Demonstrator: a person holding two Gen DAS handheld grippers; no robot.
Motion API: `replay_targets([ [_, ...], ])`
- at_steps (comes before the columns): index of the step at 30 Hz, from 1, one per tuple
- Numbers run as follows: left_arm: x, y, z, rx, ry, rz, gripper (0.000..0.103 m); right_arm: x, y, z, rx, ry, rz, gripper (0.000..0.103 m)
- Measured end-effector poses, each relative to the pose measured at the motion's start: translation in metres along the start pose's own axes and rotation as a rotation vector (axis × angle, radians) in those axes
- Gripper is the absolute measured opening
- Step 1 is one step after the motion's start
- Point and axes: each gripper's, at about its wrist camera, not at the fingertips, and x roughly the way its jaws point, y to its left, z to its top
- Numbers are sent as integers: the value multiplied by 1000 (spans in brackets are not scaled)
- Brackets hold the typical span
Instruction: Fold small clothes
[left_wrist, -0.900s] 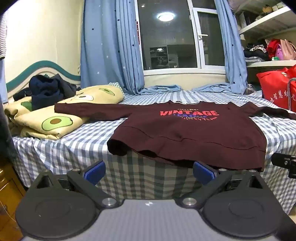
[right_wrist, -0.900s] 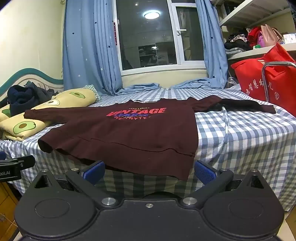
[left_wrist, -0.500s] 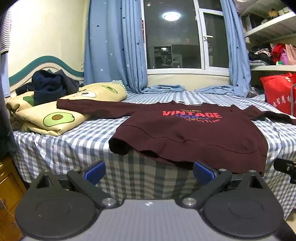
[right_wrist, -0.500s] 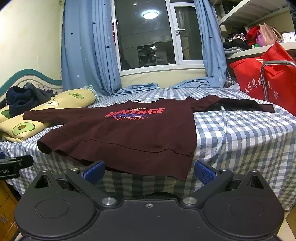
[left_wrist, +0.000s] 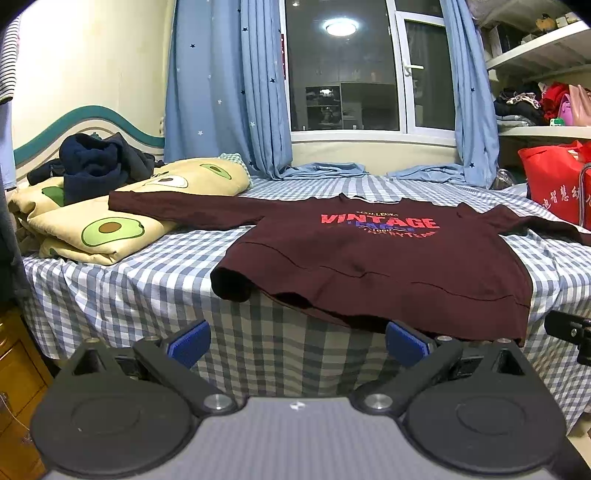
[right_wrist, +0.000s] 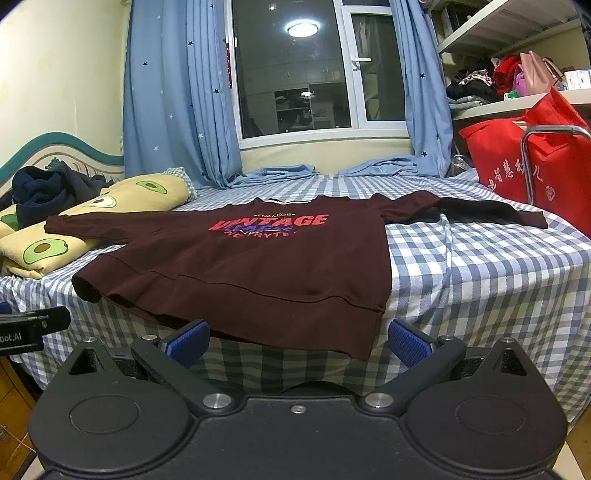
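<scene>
Starting over on the left side, a pile of dark navy clothes (left_wrist: 92, 162) is sitting on top of a folded avocado-print quilt (left_wrist: 110, 229) near the headboard. One sleeve of the maroon sweatshirt (left_wrist: 369, 251) is lying stretched out across that quilt. The sweatshirt itself is lying flat, front up with the "VINTAGE" print showing, on the blue-checked bed (left_wrist: 147, 273), and its hem is hanging a bit over the near edge of the mattress. The other sleeve is reaching out toward the right, ending close to the red bag (right_wrist: 517, 166) that is standing beside the bed, with a metal tube frame (right_wrist: 532, 147) in front of it. Blue star curtains (right_wrist: 177, 92) are hanging on both sides of the dark window at the back.

The left tongs (left_wrist: 295, 341) are hovering low in front of the bed edge, spread wide with nothing between the blue pads (left_wrist: 188, 341), sitting just below the hem. The right tongs (right_wrist: 297, 341) are doing the same thing further right, spread wide apart and gripping nothing, also right under the hanging hem.
</scene>
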Motion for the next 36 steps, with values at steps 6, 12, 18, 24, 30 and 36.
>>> replay_targets([
  [6,1,2,-1,-6,5,8,102,0,0,0,0,5,0,103],
  [12,1,4,-3,-11,11,11,102,1,4,-1,-14,9,2,103],
  [18,1,6,-4,-12,12,23,102,2,4,-1,-16,10,3,103],
  [24,2,8,-4,-21,14,26,102,3,4,-2,-20,13,4,103],
  [30,2,9,-5,-25,16,31,102,3,4,-5,-26,15,6,103],
  [36,1,9,-5,-26,12,36,102,2,4,-6,-26,15,6,103],
])
